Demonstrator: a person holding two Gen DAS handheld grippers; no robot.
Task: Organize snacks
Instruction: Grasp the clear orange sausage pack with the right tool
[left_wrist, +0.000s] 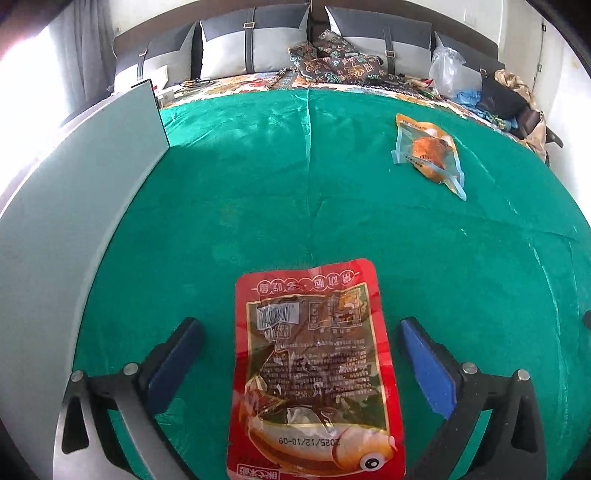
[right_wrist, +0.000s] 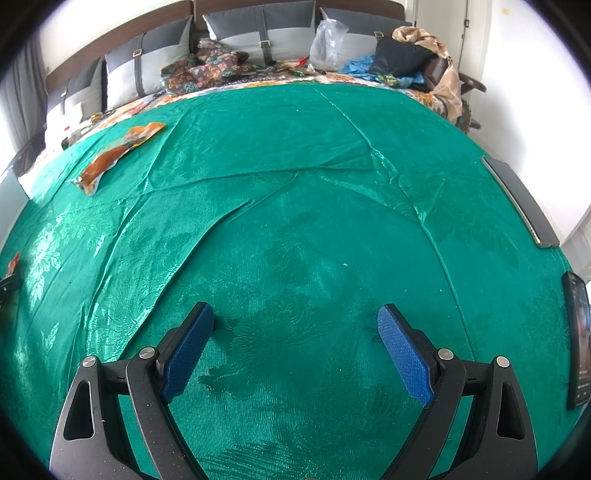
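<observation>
A red snack packet (left_wrist: 314, 369) with a fish picture lies flat on the green cloth (left_wrist: 258, 184), back side up. My left gripper (left_wrist: 301, 325) stands open around it, one blue pad on each side, and neither pad touches the packet. An orange snack packet (left_wrist: 428, 151) lies farther off to the right on the cloth; in the right wrist view the orange packet (right_wrist: 118, 155) sits far to the upper left. My right gripper (right_wrist: 295, 314) hovers open over bare green cloth (right_wrist: 314, 240) with nothing between its fingers.
A pale grey panel (left_wrist: 74, 221) stands upright along the left edge of the cloth. Two dark phones (right_wrist: 521, 203) (right_wrist: 578, 339) lie at the cloth's right edge. Behind are grey pillows (left_wrist: 255, 44), patterned bedding (left_wrist: 332, 62) and a clear plastic bag (right_wrist: 327, 40).
</observation>
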